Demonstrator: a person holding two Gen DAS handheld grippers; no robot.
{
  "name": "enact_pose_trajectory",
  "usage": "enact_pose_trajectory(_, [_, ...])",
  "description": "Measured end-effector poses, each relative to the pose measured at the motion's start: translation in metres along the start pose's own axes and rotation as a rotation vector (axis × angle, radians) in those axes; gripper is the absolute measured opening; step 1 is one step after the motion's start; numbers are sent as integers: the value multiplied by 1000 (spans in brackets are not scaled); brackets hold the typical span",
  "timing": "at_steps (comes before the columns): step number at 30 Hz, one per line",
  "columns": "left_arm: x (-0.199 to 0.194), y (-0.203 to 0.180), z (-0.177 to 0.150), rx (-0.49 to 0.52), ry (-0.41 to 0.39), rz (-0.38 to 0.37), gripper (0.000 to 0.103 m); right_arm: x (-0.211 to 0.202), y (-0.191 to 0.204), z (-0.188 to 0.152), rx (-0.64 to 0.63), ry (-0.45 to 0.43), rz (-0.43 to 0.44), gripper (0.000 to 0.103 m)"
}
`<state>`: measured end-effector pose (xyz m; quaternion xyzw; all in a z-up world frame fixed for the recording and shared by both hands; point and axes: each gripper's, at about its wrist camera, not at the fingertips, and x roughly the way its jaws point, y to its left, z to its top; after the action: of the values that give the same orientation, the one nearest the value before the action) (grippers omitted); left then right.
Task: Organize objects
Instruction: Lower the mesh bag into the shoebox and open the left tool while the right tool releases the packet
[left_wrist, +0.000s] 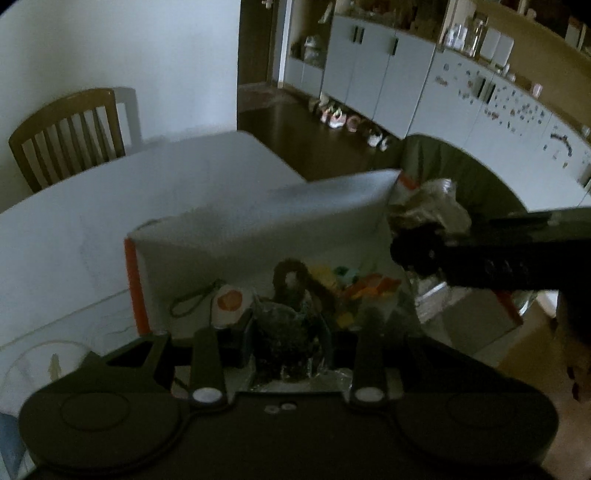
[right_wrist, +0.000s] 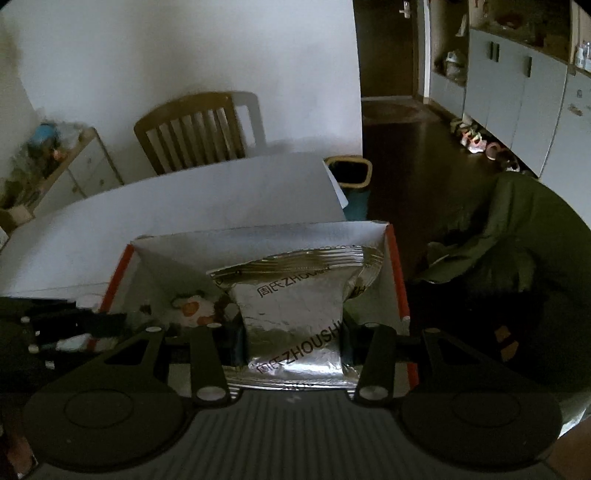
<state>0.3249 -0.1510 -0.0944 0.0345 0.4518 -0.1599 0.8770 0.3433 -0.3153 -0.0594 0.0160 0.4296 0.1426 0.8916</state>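
A white cardboard box with orange edges (left_wrist: 236, 240) (right_wrist: 395, 266) stands open on the white table. My left gripper (left_wrist: 290, 332) is shut on a clear plastic packet with dark contents (left_wrist: 290, 328), held over the box's near side. My right gripper (right_wrist: 291, 339) is shut on a silver foil packet printed ZHOUSHI (right_wrist: 291, 299), held over the box's right half. In the left wrist view the right gripper (left_wrist: 413, 254) reaches in from the right with the foil packet (left_wrist: 432, 206). Inside the box lie small colourful items (left_wrist: 354, 288) and a white-and-orange toy (left_wrist: 229, 302) (right_wrist: 190, 308).
A wooden chair (left_wrist: 66, 136) (right_wrist: 195, 133) stands behind the table (left_wrist: 110, 206) (right_wrist: 207, 195). A bin (right_wrist: 349, 171) sits at the table's far right corner. A dark green cloth (right_wrist: 517, 221) lies to the right. White cabinets (left_wrist: 406, 74) line the far wall.
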Motion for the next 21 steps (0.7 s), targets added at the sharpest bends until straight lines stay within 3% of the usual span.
enact_pose_trajectory(12, [37,-1,1,15,86,0,34,60,2,-4,-32,141,-9,46])
enact_pose_trajectory(21, [51,0,1,31,150,1,34,73,4,-10,-67,189,-25,46])
